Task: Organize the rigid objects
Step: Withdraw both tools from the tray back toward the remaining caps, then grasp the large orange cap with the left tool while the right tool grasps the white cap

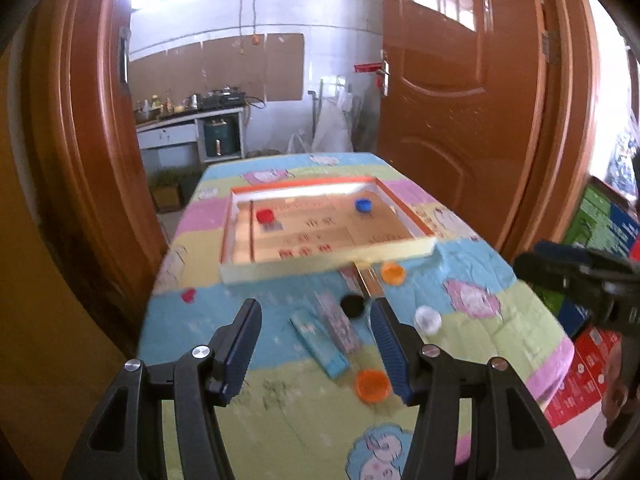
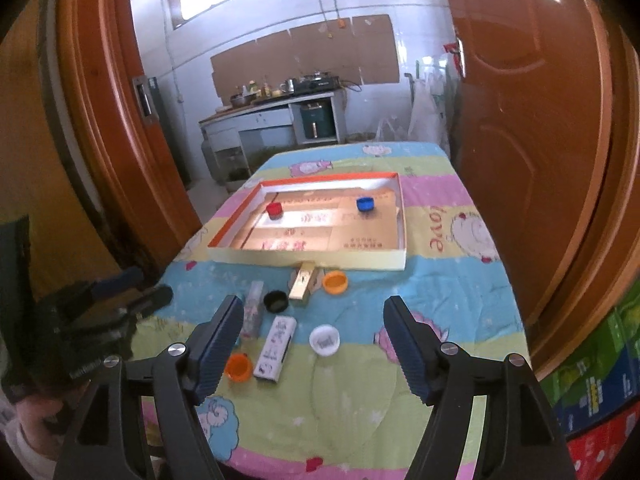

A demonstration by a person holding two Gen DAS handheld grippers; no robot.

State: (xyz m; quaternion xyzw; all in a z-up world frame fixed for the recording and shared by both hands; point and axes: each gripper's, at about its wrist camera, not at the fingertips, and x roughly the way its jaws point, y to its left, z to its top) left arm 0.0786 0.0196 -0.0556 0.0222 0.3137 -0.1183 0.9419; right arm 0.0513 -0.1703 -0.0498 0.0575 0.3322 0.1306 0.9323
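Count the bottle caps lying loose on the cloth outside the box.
4 for certain: black cap near the gold box, orange cap right of it, white cap nearer, second orange cap beside the right gripper's left finger. The left gripper may hide others.

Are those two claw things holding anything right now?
No. The left gripper and right gripper both hang open and empty above the table.

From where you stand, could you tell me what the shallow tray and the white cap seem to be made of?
The shallow tray looks like cardboard: thin, flat cream walls, an orange outer edge and a printed tan floor, matte. The white cap looks like moulded plastic, smooth and slightly translucent, though blur leaves that open.
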